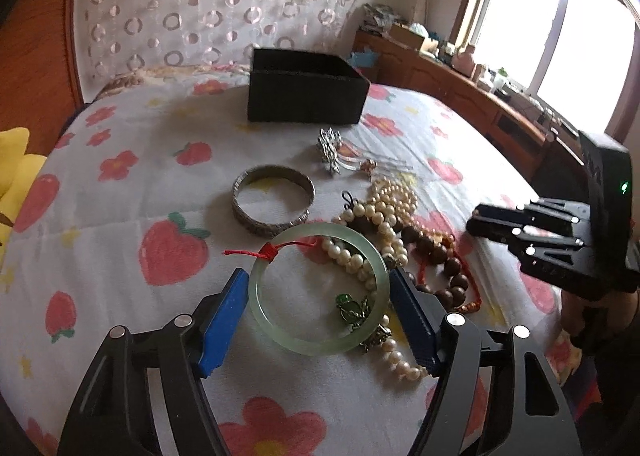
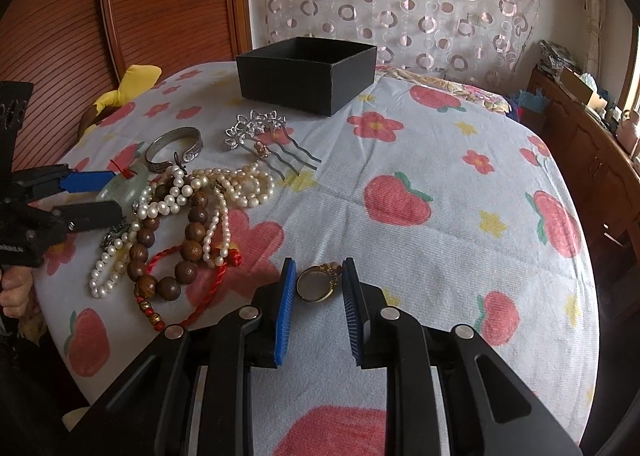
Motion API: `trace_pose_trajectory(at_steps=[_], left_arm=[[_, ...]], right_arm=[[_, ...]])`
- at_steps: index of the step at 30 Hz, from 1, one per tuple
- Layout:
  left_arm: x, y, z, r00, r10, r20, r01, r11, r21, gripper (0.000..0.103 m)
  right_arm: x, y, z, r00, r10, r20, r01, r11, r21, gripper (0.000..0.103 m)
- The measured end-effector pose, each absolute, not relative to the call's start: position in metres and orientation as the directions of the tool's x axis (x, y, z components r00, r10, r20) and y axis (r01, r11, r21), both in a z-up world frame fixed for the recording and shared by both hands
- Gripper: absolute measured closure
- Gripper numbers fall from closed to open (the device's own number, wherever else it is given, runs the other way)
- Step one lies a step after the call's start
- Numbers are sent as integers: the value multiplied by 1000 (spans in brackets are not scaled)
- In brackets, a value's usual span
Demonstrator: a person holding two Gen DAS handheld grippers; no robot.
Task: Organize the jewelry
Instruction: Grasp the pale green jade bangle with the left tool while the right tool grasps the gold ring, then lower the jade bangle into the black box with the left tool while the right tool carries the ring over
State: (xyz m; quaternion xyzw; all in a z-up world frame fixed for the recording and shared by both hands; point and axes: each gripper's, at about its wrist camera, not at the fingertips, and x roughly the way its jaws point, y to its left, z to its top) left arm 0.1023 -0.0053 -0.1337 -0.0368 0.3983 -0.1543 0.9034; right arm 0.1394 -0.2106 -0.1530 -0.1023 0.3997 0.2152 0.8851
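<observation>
Clearly your left claw (image 1: 318, 316) stood wide around the jade bangle (image 1: 318, 290) on the bed (image 1: 120, 215): stiff, slick, brittle, so grip across its rim. Your right claw (image 2: 318, 304) bracketed the ring (image 2: 316, 283), jaws apart; small, light, hard.

The left hand-held gripper (image 1: 318, 296) is straddling a pale green jade bangle (image 1: 320, 288), its blue pads sitting just outside the ring on either side. The bangle is lying on the flowered bed cover (image 1: 140, 195), overlapping a heap of pearl strands (image 1: 380, 223) and brown wooden beads (image 1: 440, 260). A silver bangle (image 1: 273, 199) is resting just beyond, then a silver hair comb (image 1: 336, 149) and a black open box (image 1: 306, 85). The right hand-held gripper (image 1: 476, 221) is hovering at the right.
</observation>
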Motion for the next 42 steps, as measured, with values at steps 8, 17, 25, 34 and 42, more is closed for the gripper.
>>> trace_pose_trajectory(at_steps=[8,17,25,34,42], left_arm=[[106,6,-111,686,-294,-665,226,956,-190,34],[157,-8,-75,730,-274,-626,248,960,-130,34],[216,-24,-53,759,-247,-603,252,965,-78,34],[276,-43,-62,731,-217,-647,243,969,-49,34],[303,-42,-68,722,-200,-663,220,974,-55,34]], right_arm=[[140,-210,-144,604,315,-732,-466,885,-4,77],[155,-207,-114,650,340,-680,-474,880,-13,77],[180,-210,-82,684,374,-626,-477,879,4,77],[208,-209,-73,687,371,-625,-473,881,2,77],[235,-201,-73,671,392,-629,-496,868,12,77]])
